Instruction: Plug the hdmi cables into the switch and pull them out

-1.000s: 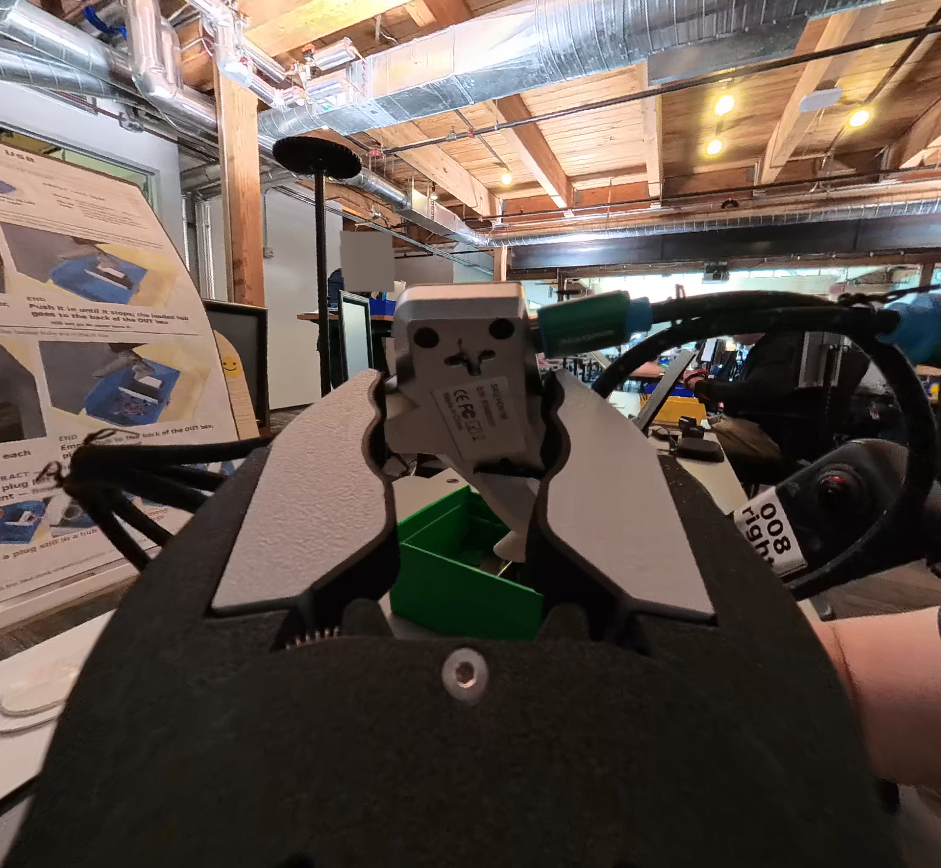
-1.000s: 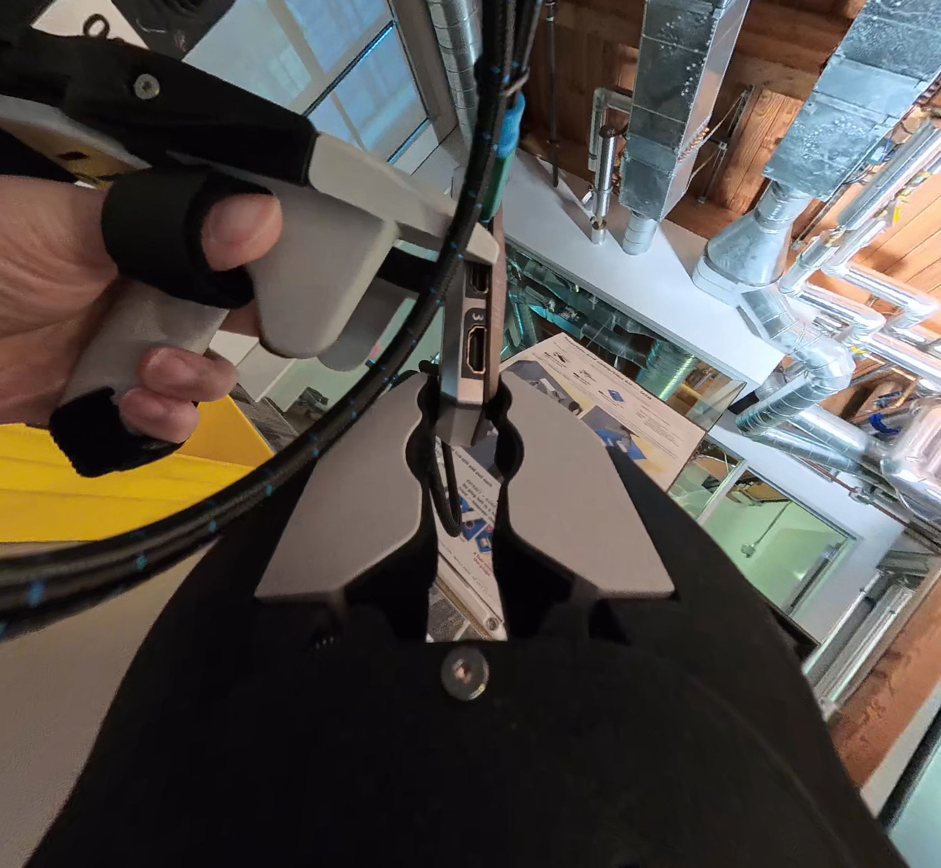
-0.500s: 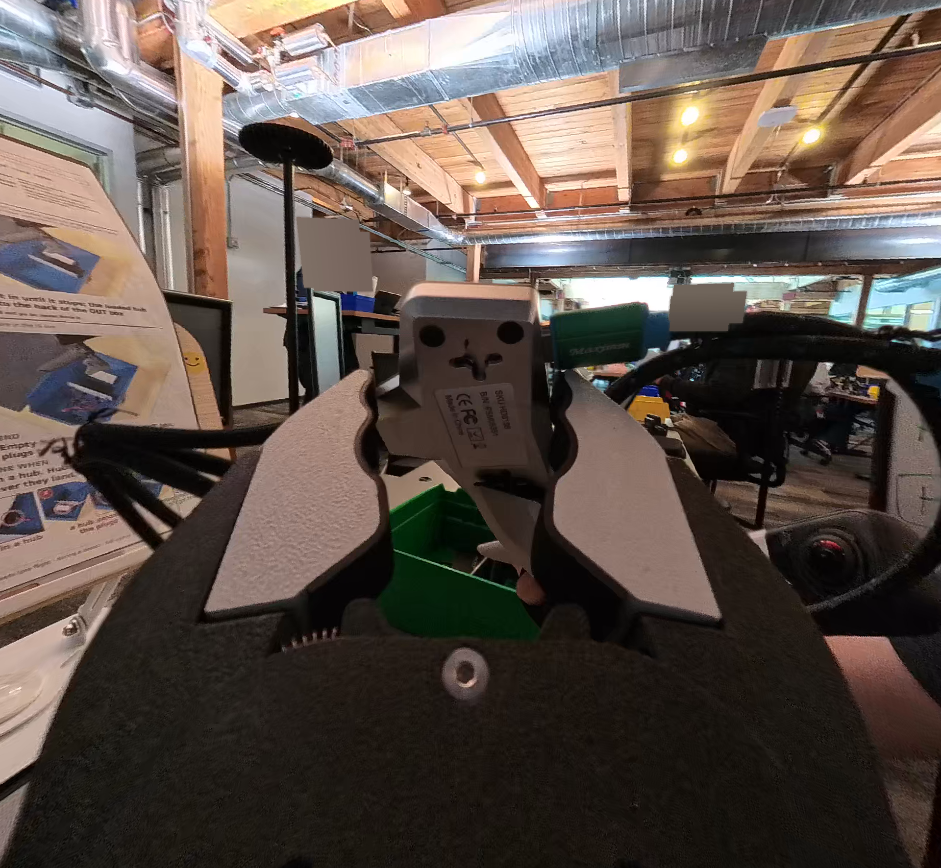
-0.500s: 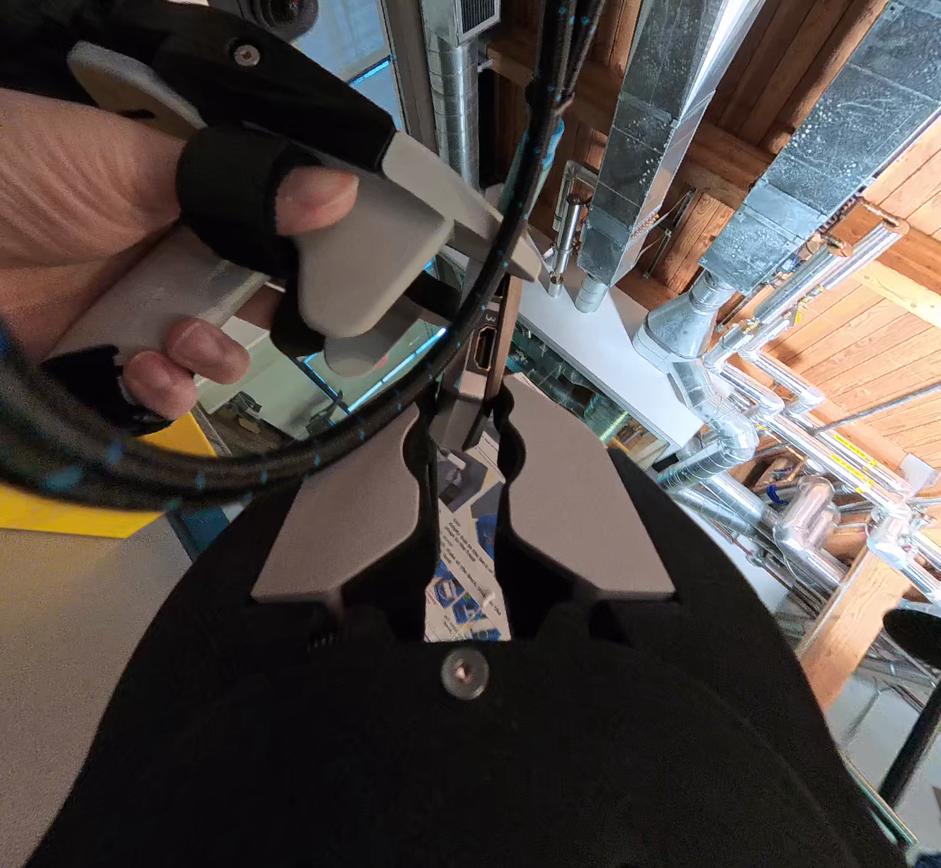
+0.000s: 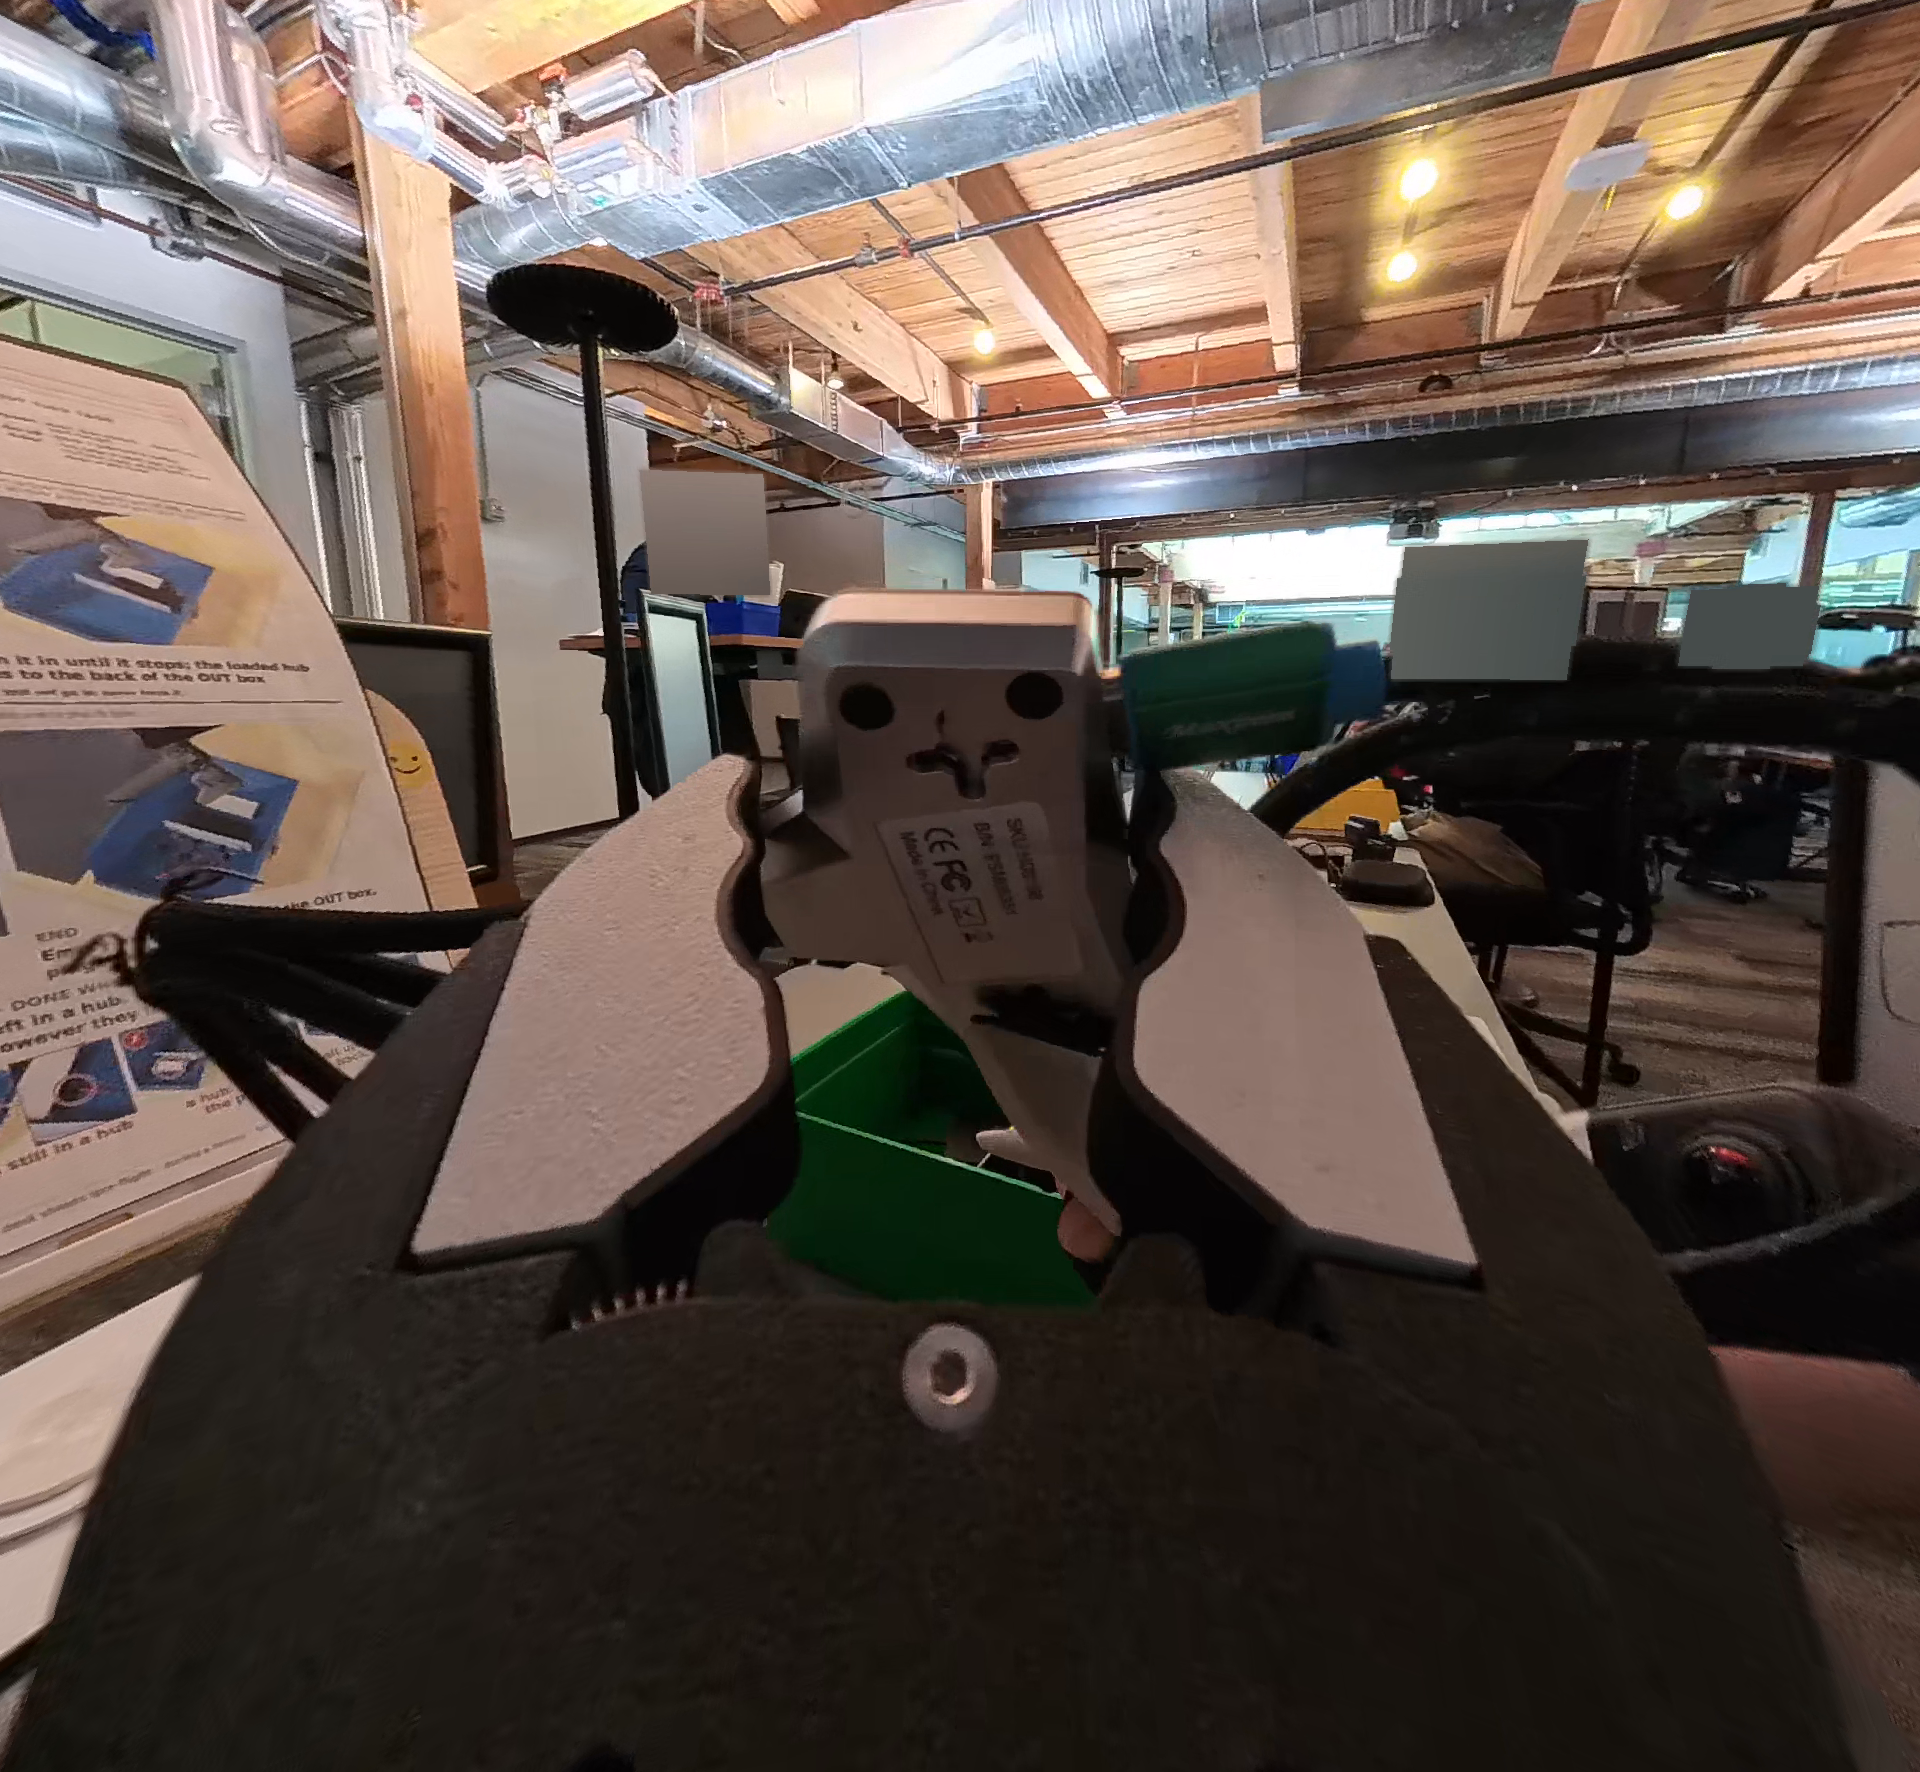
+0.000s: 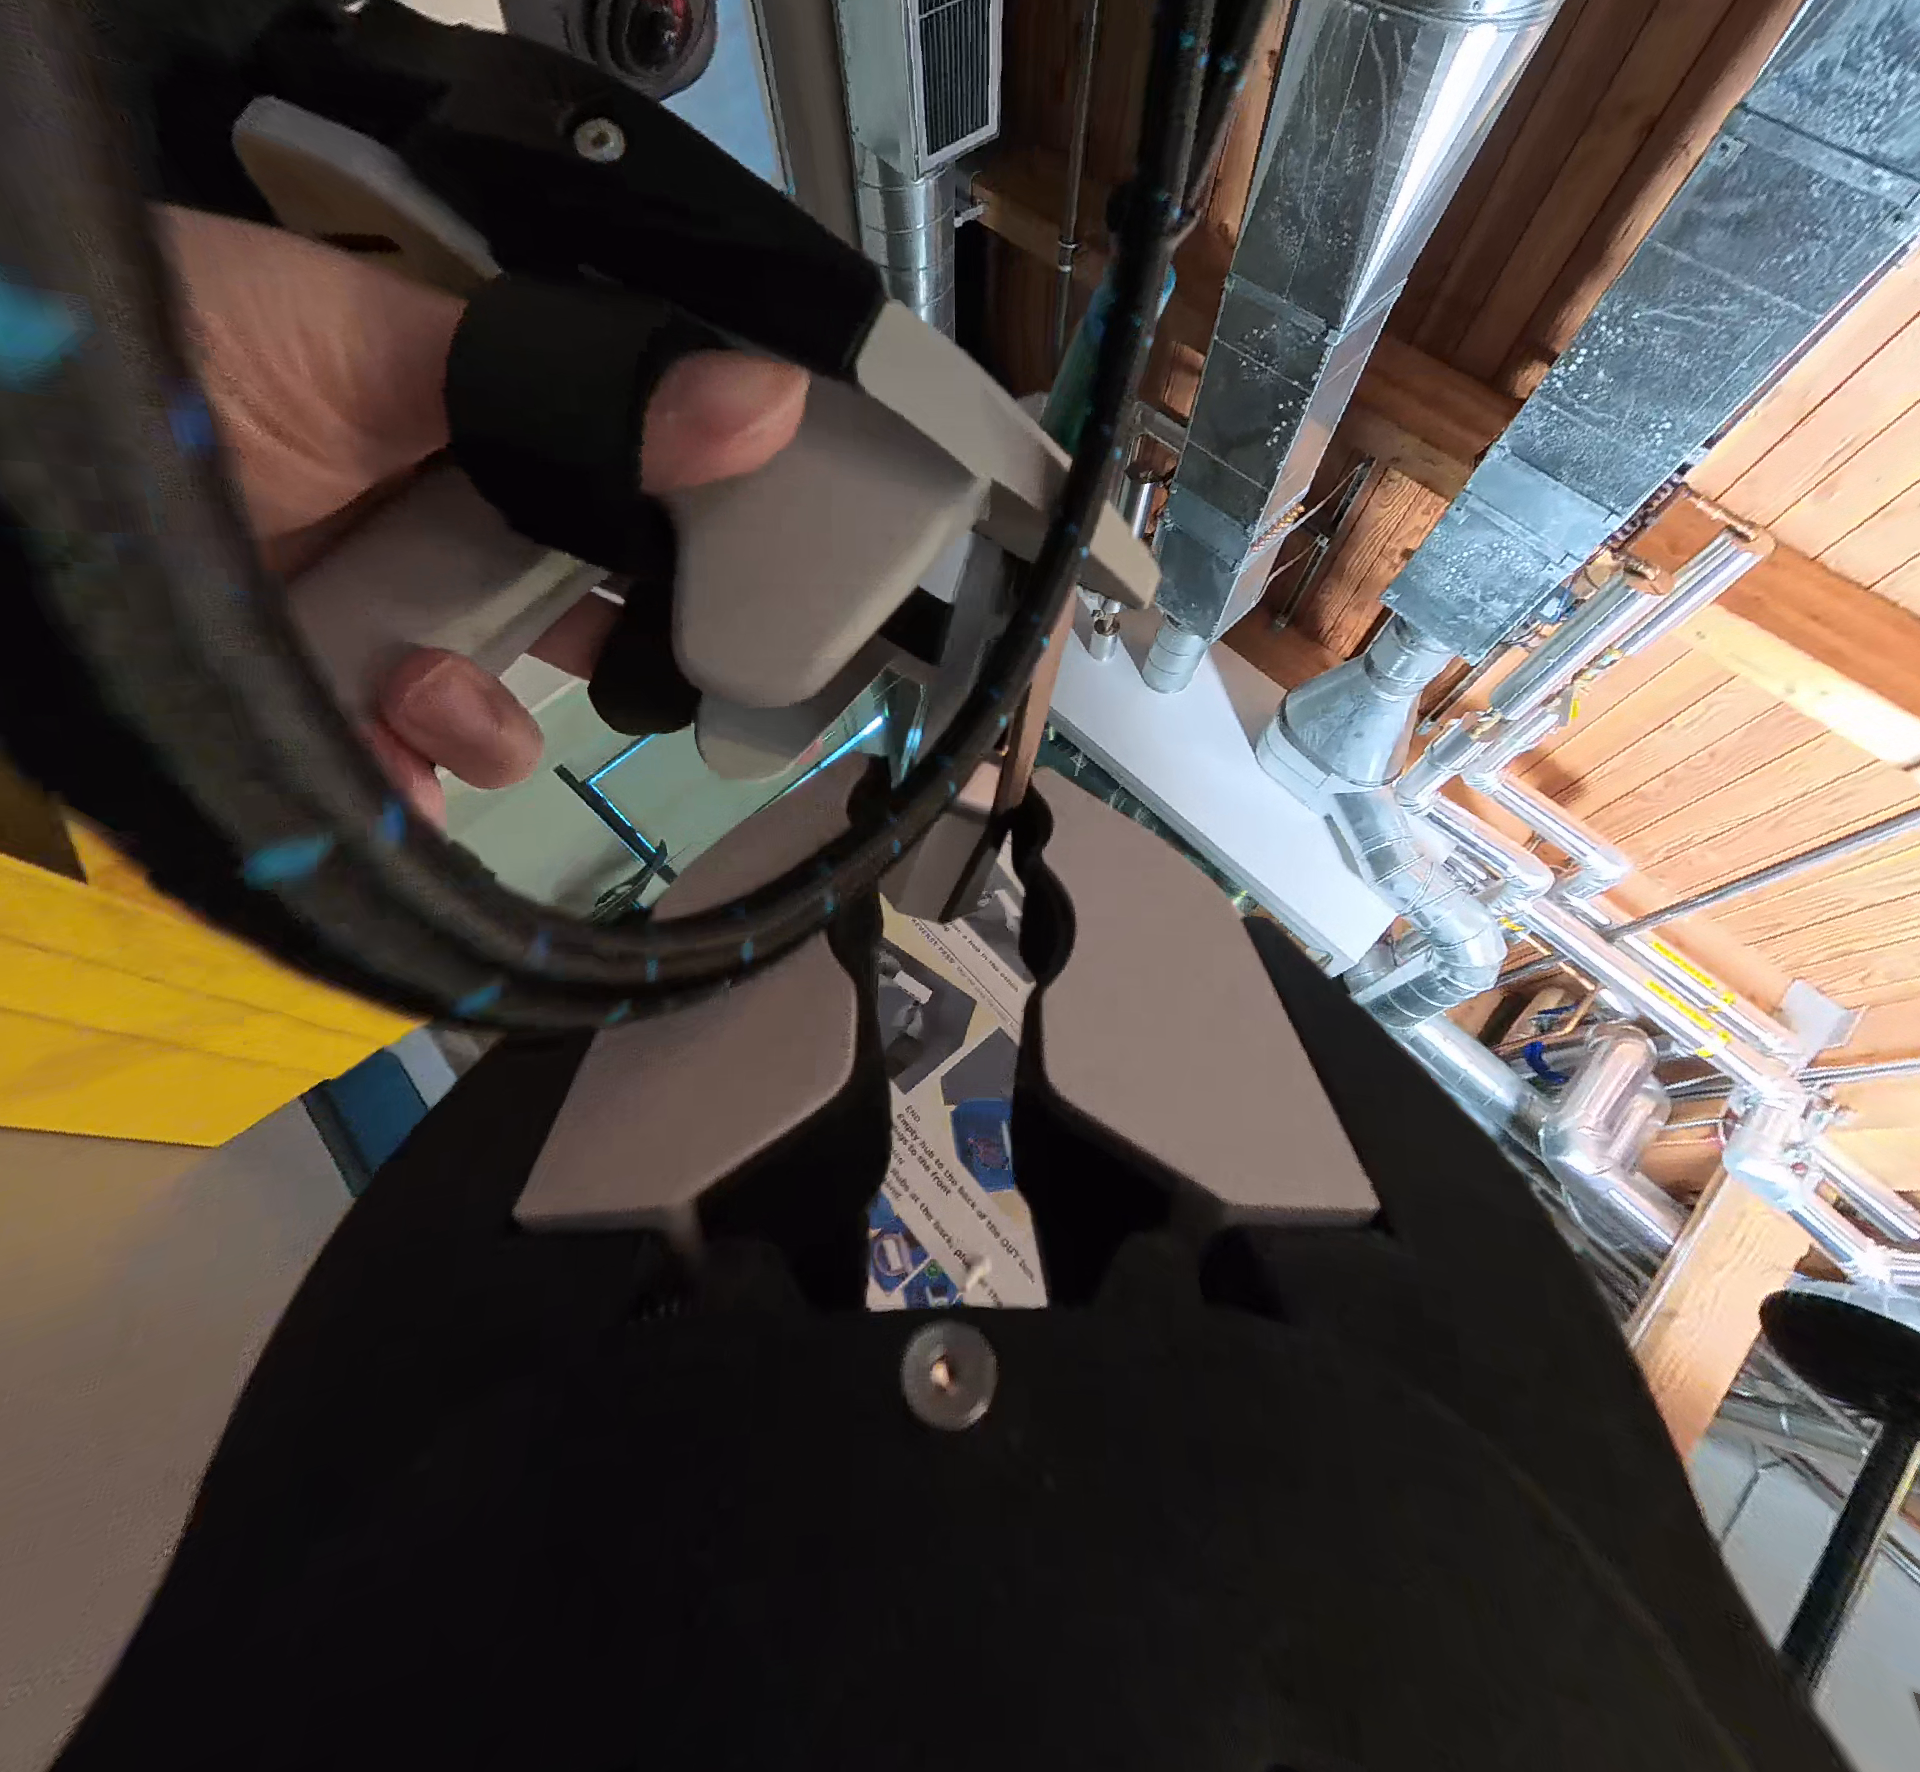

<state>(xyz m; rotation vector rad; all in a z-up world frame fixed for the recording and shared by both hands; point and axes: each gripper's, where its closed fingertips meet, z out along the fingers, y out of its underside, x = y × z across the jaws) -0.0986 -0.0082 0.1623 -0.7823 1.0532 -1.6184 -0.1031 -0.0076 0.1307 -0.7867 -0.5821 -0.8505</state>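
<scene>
My left gripper (image 5: pixel 951 772) is shut on the grey hdmi switch (image 5: pixel 935 683) and holds it in the air, labelled underside toward the camera. A green plug (image 5: pixel 1226 699) sits in the switch's right side, and its black braided cable (image 5: pixel 1662 694) loops off to the right. A grey finger (image 5: pixel 1039 1120) of the right gripper comes up under the switch. In the right wrist view my right gripper (image 6: pixel 948 855) points at the ceiling, shut on the switch's lower corner (image 6: pixel 961 881), which is blurred. The cable (image 6: pixel 644 964) curves across that view. The left gripper and a hand (image 6: pixel 343 434) fill the upper left.
A green box (image 5: pixel 914 1192) stands on the white table (image 5: pixel 62 1410) under the switch. An instruction poster (image 5: pixel 156 787) leans at the left. A yellow bin (image 6: pixel 156 995) is at the left of the right wrist view. Desks and office chairs (image 5: pixel 1558 891) are farther off on the right. The grippers are tip to tip, or close to it.
Both grippers keep their hold on the switch. The right gripper has turned, so the ducts swing across its view. The cable loop has come closer to its camera and lower.
</scene>
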